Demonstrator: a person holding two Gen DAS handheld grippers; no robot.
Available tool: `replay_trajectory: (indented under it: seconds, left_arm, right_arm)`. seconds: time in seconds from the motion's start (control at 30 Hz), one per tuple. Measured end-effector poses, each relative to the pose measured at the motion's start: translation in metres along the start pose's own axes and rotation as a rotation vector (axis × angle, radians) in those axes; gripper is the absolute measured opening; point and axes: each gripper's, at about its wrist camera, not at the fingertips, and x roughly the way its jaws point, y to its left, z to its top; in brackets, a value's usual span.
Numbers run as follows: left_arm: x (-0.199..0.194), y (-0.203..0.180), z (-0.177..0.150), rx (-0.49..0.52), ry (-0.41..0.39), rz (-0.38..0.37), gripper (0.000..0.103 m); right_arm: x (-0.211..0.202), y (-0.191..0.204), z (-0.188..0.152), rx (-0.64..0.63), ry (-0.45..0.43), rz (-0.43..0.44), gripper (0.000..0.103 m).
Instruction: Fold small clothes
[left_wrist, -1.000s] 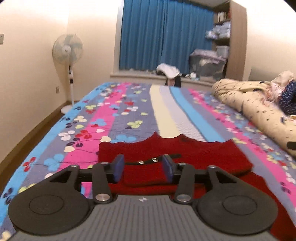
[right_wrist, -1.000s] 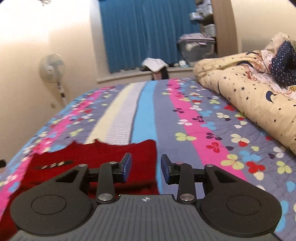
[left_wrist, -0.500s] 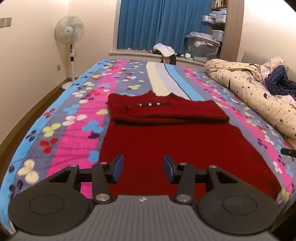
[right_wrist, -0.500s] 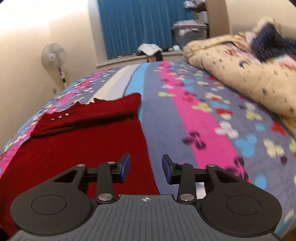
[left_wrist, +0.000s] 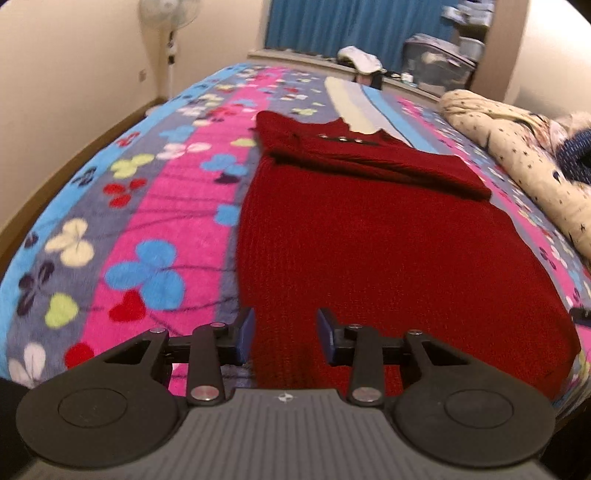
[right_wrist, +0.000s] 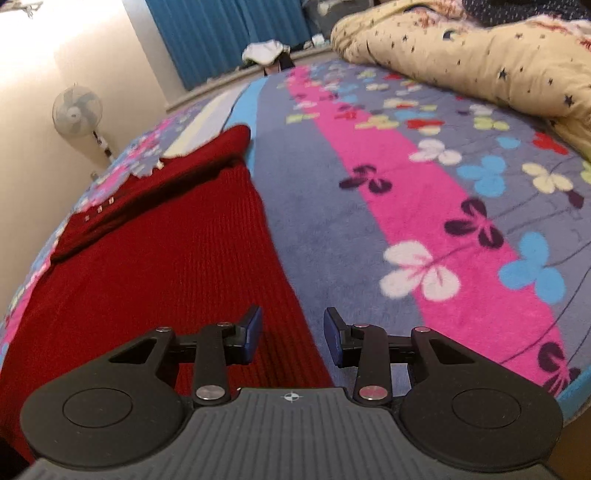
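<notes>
A dark red knitted sweater lies flat on the flowery bedspread, its sleeves folded across the chest below the buttoned collar. My left gripper hovers over the sweater's near left hem corner. Its jaws are closing with red knit seen between them, and the pads do not press on it. In the right wrist view the sweater fills the left half. My right gripper is open over the near right edge of the hem, the left finger above knit, the right above bare bedspread.
A beige star-print quilt is heaped along the bed's right side. A standing fan is by the left wall. Blue curtains and a storage box are beyond the bed's far end. The bed's near edge lies just under the grippers.
Both grippers have drawn back from the folded sleeves to the near hem and sunk lower. The left jaws have narrowed a little; the right jaws keep the same gap.
</notes>
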Motion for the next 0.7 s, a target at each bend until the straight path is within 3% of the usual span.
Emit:
replay_trajectory:
  seconds: [0.17, 0.27, 0.47, 0.53, 0.6, 0.7]
  left_arm:
    - [0.009, 0.008, -0.007, -0.063, 0.067, -0.02, 0.041]
    - [0.008, 0.011, -0.009, -0.086, 0.068, -0.009, 0.044]
    - [0.001, 0.035, -0.011, -0.238, 0.047, -0.015, 0.046]
    - [-0.002, 0.036, -0.011, -0.239, 0.04, -0.012, 0.044]
    - [-0.006, 0.036, -0.01, -0.236, 0.024, 0.002, 0.044]
    - [-0.007, 0.038, -0.011, -0.242, 0.022, 0.011, 0.044]
  right_arm:
    - [0.01, -0.002, -0.002, 0.008, 0.049, -0.006, 0.04]
    - [0.014, 0.001, -0.005, -0.02, 0.082, -0.004, 0.04]
    - [0.015, 0.001, -0.006, -0.024, 0.086, -0.005, 0.04]
    - [0.016, 0.002, -0.006, -0.036, 0.088, -0.008, 0.036]
    - [0.016, 0.005, -0.006, -0.057, 0.087, 0.002, 0.014]
    - [0.01, 0.003, -0.003, -0.048, 0.053, 0.01, 0.01]
